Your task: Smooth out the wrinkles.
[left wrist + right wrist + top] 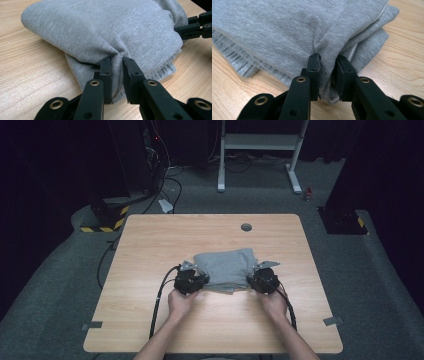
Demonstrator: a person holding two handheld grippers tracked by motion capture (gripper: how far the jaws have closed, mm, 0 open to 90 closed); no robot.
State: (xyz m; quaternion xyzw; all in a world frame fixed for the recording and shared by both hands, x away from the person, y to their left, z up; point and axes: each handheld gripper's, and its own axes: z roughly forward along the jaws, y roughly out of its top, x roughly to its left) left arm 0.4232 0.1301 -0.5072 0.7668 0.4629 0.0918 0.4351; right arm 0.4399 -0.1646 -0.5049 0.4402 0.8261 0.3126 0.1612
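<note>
Cloth: a folded grey cloth (226, 269) lies at the centre of the high view, on the table, ribbed edge showing at its near side.
Left gripper (191, 281): jaws pinched onto a bunched fold at the cloth's left edge.
Right gripper (262, 279): jaws clamped on a fold at the cloth's right edge.
Hands: left hand (181, 301) and right hand (273, 303) come in from the bottom.
Table (150, 240): light wood grain, a round grey cap (246, 226) near its far edge.
Room: dark, grey carpet (50, 270); a white metal frame (260, 150) at upper centre; a yellow-and-black striped base (105, 217) at upper left.
</note>
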